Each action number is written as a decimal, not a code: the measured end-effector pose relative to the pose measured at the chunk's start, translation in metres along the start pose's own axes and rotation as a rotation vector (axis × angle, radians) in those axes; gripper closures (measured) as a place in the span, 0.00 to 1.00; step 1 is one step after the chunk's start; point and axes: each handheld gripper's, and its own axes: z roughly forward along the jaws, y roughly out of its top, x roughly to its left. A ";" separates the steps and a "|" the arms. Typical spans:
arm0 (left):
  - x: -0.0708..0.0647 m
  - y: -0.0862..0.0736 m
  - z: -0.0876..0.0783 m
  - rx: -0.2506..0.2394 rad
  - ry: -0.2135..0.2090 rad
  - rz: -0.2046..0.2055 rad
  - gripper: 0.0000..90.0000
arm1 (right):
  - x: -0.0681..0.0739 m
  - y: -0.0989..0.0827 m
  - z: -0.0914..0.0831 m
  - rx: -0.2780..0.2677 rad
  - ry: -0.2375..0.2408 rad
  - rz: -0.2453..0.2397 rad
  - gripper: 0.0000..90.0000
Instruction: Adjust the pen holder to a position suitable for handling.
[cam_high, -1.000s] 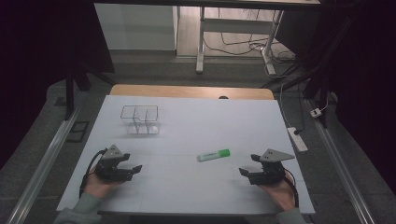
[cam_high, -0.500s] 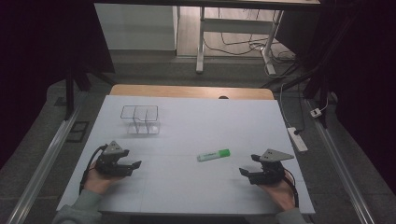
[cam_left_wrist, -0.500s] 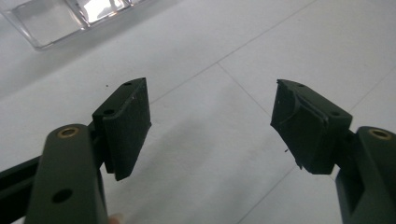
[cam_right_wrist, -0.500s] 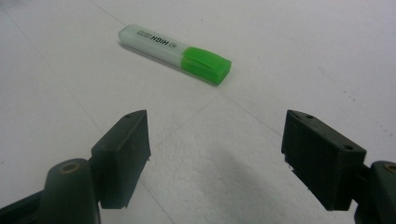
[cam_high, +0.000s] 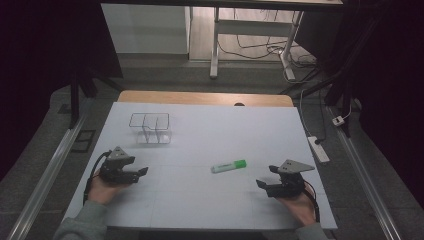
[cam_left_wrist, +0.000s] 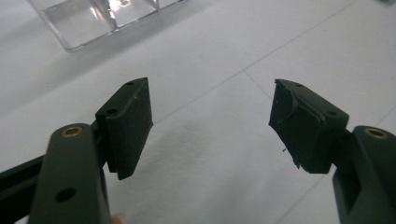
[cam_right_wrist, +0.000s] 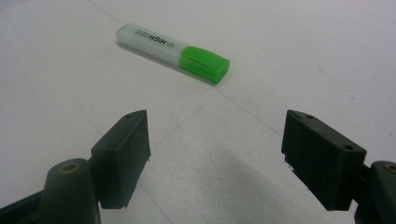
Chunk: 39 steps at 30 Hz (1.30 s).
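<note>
A dim lab or workshop recording bay: beyond the left claw (cam_high: 141, 171) a white-covered worktop (cam_high: 225, 130) sits between metal rails (cam_high: 45, 175), with bare desk legs (cam_high: 214, 45), trailing cables (cam_high: 260, 50) and a power strip (cam_high: 320, 149) on the grey floor.

A marker (cam_high: 228, 166) is lying flat on the table (cam_high: 210, 125), a little right of the middle, with its cap end pointing right. Behind it and to the left, a clear organizer (cam_high: 150, 128) is standing on the table, well apart from the marker. The left gripper (cam_high: 137, 173) is sitting near the front left edge, in front of the organizer (jaws pointing right). The right gripper (cam_high: 263, 183) is sitting near the front right edge, just right of and in front of the marker, with nothing between its jaws.
</note>
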 end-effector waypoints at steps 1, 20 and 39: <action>0.004 0.001 -0.001 -0.006 0.006 -0.010 0.33 | 0.000 0.000 0.000 0.000 0.001 0.000 0.25; 0.045 0.001 -0.010 -0.036 0.077 -0.109 0.38 | -0.001 -0.002 -0.002 -0.001 -0.018 0.007 0.25; 0.076 0.010 0.000 -0.065 0.100 -0.160 0.65 | -0.001 -0.003 -0.001 0.008 -0.013 0.010 0.25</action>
